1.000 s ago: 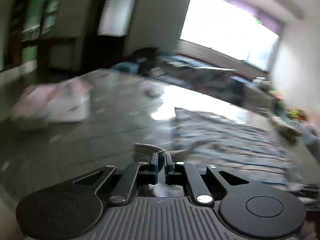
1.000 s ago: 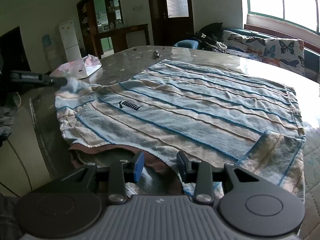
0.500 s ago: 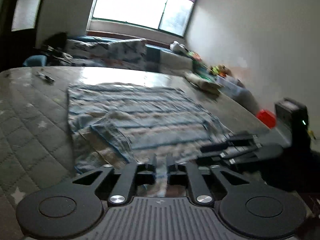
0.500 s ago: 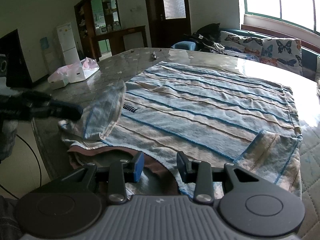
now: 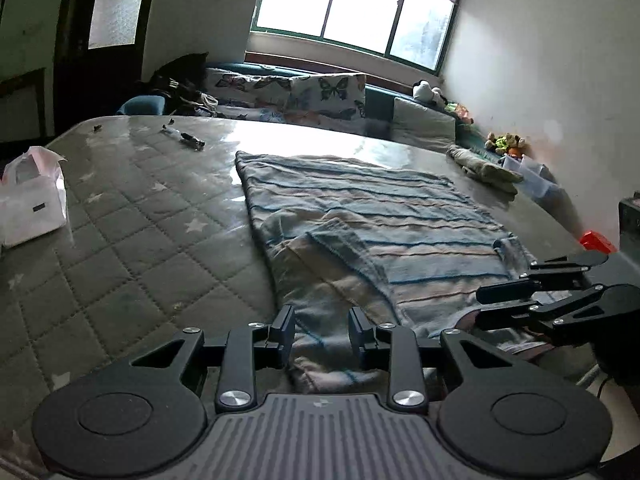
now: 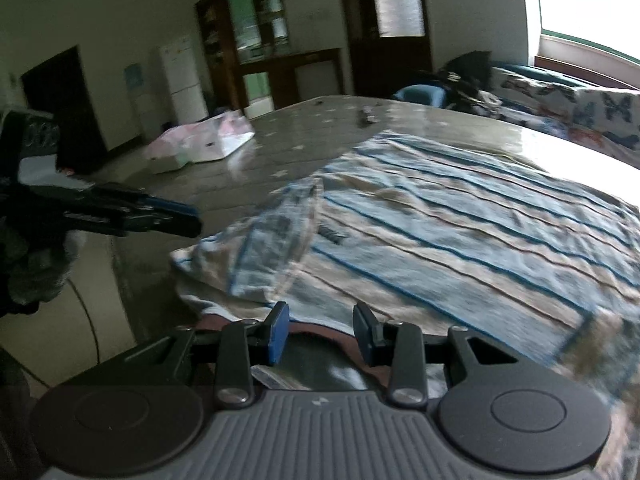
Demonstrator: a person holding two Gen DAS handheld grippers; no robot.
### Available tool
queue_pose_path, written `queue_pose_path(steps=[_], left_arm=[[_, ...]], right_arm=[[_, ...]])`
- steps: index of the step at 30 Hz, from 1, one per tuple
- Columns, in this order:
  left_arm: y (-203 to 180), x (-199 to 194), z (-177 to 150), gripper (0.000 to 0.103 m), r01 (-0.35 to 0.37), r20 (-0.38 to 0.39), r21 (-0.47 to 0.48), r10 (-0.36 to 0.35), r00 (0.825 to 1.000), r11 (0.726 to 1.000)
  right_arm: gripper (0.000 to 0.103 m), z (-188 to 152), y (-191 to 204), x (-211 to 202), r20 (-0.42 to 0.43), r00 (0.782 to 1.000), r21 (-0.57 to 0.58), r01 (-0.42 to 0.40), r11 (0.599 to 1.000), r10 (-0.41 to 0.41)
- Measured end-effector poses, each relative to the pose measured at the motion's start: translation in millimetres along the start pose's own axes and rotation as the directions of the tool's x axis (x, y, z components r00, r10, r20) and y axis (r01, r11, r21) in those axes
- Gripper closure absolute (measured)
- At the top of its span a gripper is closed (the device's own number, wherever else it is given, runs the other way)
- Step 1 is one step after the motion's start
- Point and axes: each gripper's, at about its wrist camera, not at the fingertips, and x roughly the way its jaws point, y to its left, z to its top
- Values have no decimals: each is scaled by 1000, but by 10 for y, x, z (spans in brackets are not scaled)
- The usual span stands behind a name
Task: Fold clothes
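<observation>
Lived-in room: bright window behind, butterfly-print sofa point(image 5: 304, 92) along the far wall, and a quilted star-pattern tabletop point(image 5: 132, 240) w/ a glossy cover. The striped shirt point(image 5: 360, 216) lies spread flat across the tabletop, collar end toward us at the near edge. Its left sleeve point(image 5: 340, 244) is turned in over the body; in the right wrist view that flap looks loose and rumpled, not pressed down.

Our left gripper point(image 5: 322, 330) hovers over the shirt's near edge, fingers apart at mid width, nothing between them. Our right gripper point(image 6: 322, 332) sits just by the collar, fingers also apart and empty, cloth below but not pinched.

A white bag point(image 5: 32, 200) sits well off to the left, a pen point(image 5: 188, 138) far back, a rag point(image 5: 484, 168) at the right rim; none are in the fold path.

We judge the next step is the other sleeve or a body fold. Risks:
- Slick cover: pulling one corner could drag the whole shirt, undoing the sleeve fold.
- Near edge overhangs a bit; a tug toward us could slide it off the tabletop.
- Pinching only the top layer at the collar would split front from back and bunch the fold.
- Both grippers are close; crossing paths could mean a bump.
</observation>
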Motion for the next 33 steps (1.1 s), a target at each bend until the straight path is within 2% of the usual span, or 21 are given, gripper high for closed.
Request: queue_pose_path(steps=[8,12,13,16,22,24,28,33], left_arm=[[6,91,-54,71,-7,-27,35,8,1000,999],[20,78,-59,70,-14,-27,46,15,1000,999],[25,76,-58,70,-15,-28,48,17,999,999],[40,78,-31,70,-24,-23,55,25,999,998],[72,123,92,70,-51,-4,61,51,999,997],[75,185,167,70,-66,-2,60,66,998,996],[-2,380,335,71,-56,5,101,56,998,993],[-82,641,490,72,-18,-14,152,21,1000,988]], right_arm=[[70,151,248,297,-49,995,-97,-89,991,84],[80,163,325,437,-73,992,-120,-112,987,103],[89,156,332,455,-77,992,-121,-109,987,101],[99,146,331,445,-73,993,-117,-105,988,97],[100,189,399,212,-43,992,-154,-126,980,121],[100,170,416,246,-65,991,-168,-126,978,117],[98,127,395,342,-92,989,-157,-128,979,114],[96,191,329,297,-50,994,-130,-107,986,101]])
